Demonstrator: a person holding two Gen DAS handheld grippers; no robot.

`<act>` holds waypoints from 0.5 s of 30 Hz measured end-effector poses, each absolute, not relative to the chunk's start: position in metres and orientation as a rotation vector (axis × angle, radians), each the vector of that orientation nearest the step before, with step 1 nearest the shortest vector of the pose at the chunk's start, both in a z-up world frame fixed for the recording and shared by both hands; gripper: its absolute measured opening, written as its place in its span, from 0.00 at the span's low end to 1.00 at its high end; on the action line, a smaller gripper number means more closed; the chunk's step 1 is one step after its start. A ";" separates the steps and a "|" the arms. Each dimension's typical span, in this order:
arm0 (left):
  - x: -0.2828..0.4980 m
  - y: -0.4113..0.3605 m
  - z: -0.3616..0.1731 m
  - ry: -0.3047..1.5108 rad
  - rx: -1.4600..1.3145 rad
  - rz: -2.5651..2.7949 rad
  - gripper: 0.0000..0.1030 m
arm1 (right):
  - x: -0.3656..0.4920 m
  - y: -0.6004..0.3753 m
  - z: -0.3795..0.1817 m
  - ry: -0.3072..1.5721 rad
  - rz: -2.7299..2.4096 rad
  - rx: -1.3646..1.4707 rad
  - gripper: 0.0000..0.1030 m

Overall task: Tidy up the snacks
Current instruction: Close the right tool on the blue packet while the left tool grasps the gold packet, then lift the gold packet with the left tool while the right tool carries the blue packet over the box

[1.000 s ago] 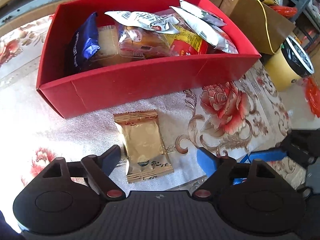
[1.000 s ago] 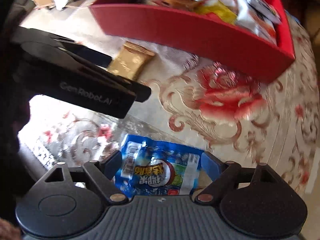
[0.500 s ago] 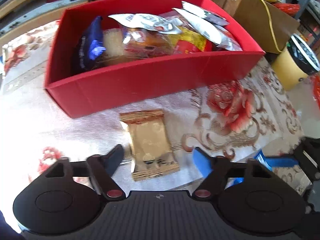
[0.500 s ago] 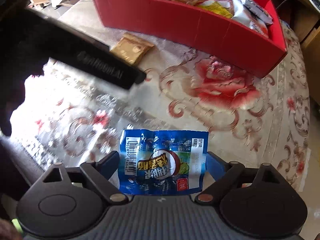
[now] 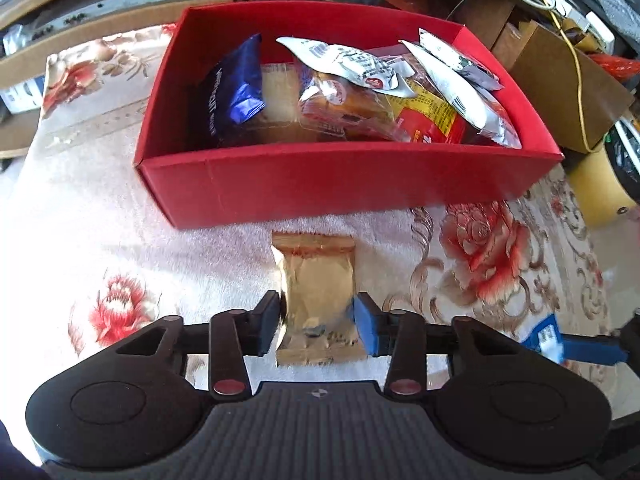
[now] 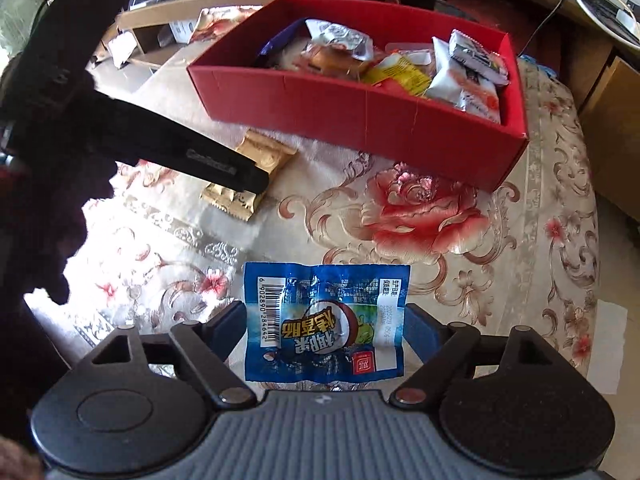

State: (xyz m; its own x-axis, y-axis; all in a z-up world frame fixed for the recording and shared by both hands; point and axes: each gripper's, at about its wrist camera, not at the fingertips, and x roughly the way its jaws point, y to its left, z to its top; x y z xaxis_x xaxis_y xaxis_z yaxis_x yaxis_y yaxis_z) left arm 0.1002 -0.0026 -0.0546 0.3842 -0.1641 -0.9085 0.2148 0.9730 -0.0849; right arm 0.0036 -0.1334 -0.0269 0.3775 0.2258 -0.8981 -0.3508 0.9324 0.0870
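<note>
A gold snack packet (image 5: 316,292) lies on the floral cloth just in front of the red box (image 5: 344,184). My left gripper (image 5: 316,320) has closed on the packet's near half, both blue pads pressing its sides. The red box holds several snack packs (image 5: 340,92). My right gripper (image 6: 326,328) is shut on a blue snack packet (image 6: 326,320) and holds it up, lifted off the cloth. In the right wrist view the left gripper (image 6: 240,172) shows over the gold packet (image 6: 248,172), and the red box (image 6: 360,104) stands behind.
A yellow bin with a black liner (image 5: 612,176) stands right of the table. A brown cardboard box (image 5: 560,92) and cables sit behind the red box. Wooden shelving (image 6: 200,8) runs along the back. The table edge drops away at right.
My left gripper moved forward over the gold packet and closed on it. My right gripper lifted the blue packet off the cloth and tilted up toward the red box.
</note>
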 end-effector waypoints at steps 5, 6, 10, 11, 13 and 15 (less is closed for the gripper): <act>0.108 -0.020 -0.061 1.151 0.105 -0.195 0.69 | 0.011 -0.138 -0.024 1.117 0.364 -0.093 0.78; 0.108 -0.021 -0.061 1.149 0.116 -0.185 0.69 | 0.011 -0.139 -0.023 1.112 0.362 -0.088 0.78; 0.104 -0.026 -0.060 1.132 0.163 -0.173 0.50 | 0.018 -0.142 -0.023 1.097 0.356 -0.081 0.78; 0.102 -0.024 -0.059 1.131 0.159 -0.177 0.48 | 0.019 -0.143 -0.022 1.091 0.352 -0.079 0.78; 0.099 -0.020 -0.057 1.138 0.137 -0.184 0.48 | 0.021 -0.146 -0.020 1.082 0.341 -0.071 0.78; 0.095 -0.018 -0.056 1.137 0.133 -0.184 0.47 | 0.023 -0.147 -0.017 1.071 0.333 -0.066 0.78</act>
